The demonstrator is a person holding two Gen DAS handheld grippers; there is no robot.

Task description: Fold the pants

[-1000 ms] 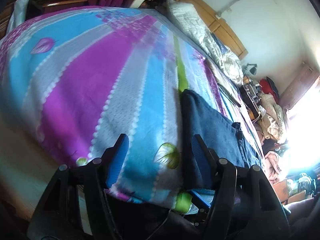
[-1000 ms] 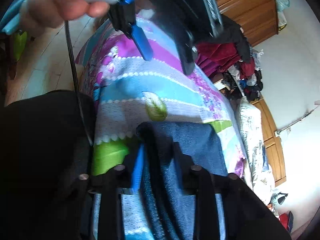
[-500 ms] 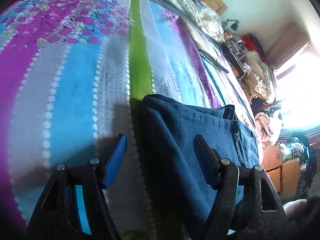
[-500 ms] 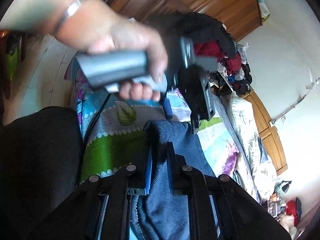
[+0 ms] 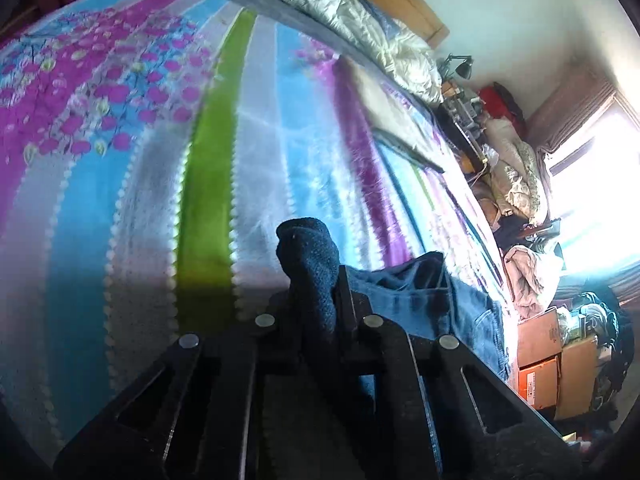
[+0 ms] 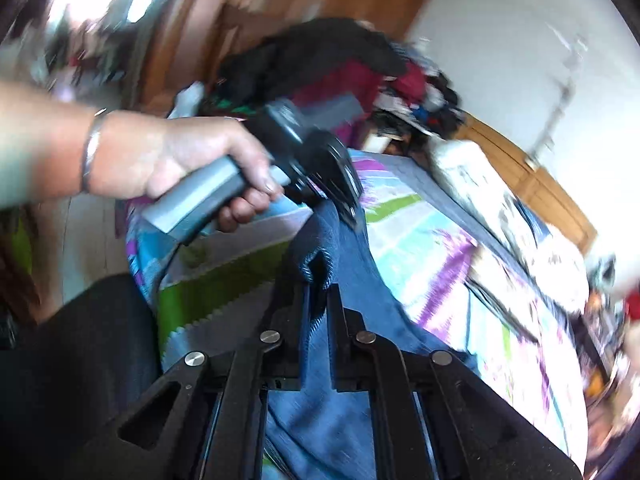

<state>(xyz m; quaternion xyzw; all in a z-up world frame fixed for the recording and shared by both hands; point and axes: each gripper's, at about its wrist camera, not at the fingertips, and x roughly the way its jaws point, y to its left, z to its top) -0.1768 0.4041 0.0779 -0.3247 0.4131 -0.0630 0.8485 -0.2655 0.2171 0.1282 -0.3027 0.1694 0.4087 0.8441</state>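
We are working over the bed (image 5: 120, 208), its striped cover spread flat beneath us, and the pants (image 6: 340, 420) are lying along the near part of it, dark blue denim running from our side toward the waistband further out. One end of them is lifted off the cover and hanging between our two tools.

We are holding that end at two spots. The left gripper (image 5: 316, 300) is pinched tight on a bunched knob of denim that is poking up past its fingers. The right gripper (image 6: 318, 304) is likewise clamped narrow on a fold of the same edge, and in its view the hand (image 6: 180, 156) is steering the left tool just beyond it, the two grips sitting close together.

To do this fold well, we judge that we should be spreading the two grips apart until the edge between them is pulling straight, so no slack is sagging in the middle. We should be carrying both at an even height, keeping the cloth clear of the cover, and laying the edge square onto the waistband end before letting go. Uneven pull would be twisting the legs.
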